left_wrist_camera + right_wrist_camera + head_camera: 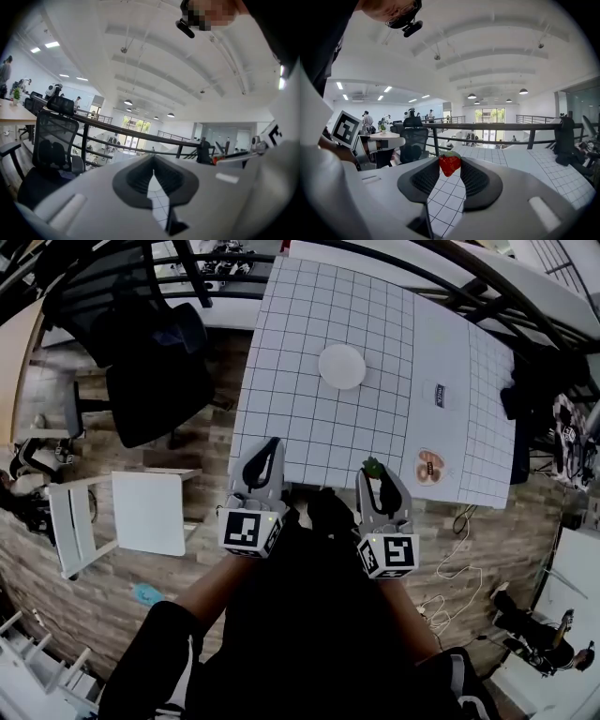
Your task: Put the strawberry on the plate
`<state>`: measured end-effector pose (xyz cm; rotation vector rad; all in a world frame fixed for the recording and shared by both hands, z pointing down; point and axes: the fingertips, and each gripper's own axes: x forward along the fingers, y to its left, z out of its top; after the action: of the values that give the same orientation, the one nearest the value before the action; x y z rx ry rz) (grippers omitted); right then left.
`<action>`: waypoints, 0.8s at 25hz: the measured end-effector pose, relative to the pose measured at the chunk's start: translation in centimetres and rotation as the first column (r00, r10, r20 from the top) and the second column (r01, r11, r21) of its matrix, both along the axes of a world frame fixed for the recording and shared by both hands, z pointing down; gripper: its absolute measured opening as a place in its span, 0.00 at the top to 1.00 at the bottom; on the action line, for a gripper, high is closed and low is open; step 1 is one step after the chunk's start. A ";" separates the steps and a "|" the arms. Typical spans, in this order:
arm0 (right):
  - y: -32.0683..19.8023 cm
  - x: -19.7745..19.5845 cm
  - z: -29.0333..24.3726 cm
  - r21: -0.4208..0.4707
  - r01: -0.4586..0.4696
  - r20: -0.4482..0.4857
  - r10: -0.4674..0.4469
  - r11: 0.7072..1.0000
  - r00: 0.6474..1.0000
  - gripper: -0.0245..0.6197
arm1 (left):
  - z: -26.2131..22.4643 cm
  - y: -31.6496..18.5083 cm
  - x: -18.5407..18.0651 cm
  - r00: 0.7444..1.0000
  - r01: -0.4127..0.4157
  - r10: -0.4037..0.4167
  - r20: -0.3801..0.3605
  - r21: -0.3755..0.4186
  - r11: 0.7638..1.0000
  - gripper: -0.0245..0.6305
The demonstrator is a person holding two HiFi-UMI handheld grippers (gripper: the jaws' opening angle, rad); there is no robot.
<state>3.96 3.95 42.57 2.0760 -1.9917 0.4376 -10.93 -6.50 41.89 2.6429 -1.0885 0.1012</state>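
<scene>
Low in the head view, just over the desk's near edge, the right tongs [376,472] are clamped on the strawberry [373,466], which is pinched at their very tips with its green cap up. The right gripper view shows the same grip. Beside them to the left, the left tongs [270,446] are closed tip to tip, with nothing between them. Ahead lies the gridded desk [309,427]. Well apart, toward the upper middle of the frame, sits the round white plate [341,366], bare. This looks like the carry: the fruit is picked up but not yet delivered. The next move calls for reaching forward over the plate, lowering, then opening.
</scene>
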 end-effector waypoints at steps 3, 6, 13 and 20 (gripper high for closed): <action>0.1 0.7 0.4 0.001 -0.005 0.019 0.005 1.000 1.000 0.75 | 0.4 0.5 1.2 1.000 -0.010 0.010 0.014 -0.007 1.000 0.95; -0.4 1.2 0.9 0.005 0.013 0.042 -0.014 1.000 0.999 0.75 | 0.6 0.6 2.3 1.000 -0.004 0.005 0.031 -0.011 1.000 0.95; -3.8 3.4 -0.1 0.049 0.062 0.072 -0.065 0.997 0.995 0.75 | -0.1 -0.1 6.1 0.998 -0.007 0.007 0.061 -0.001 1.000 0.95; -7.0 6.2 -0.4 0.069 0.102 0.089 -0.108 0.992 0.990 0.75 | -0.2 -0.9 9.7 0.997 0.001 -0.001 0.080 -0.003 1.000 0.95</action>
<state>10.18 -3.09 42.15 2.0101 -2.1841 0.4634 -1.19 -7.37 41.69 2.6559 -1.1139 0.2104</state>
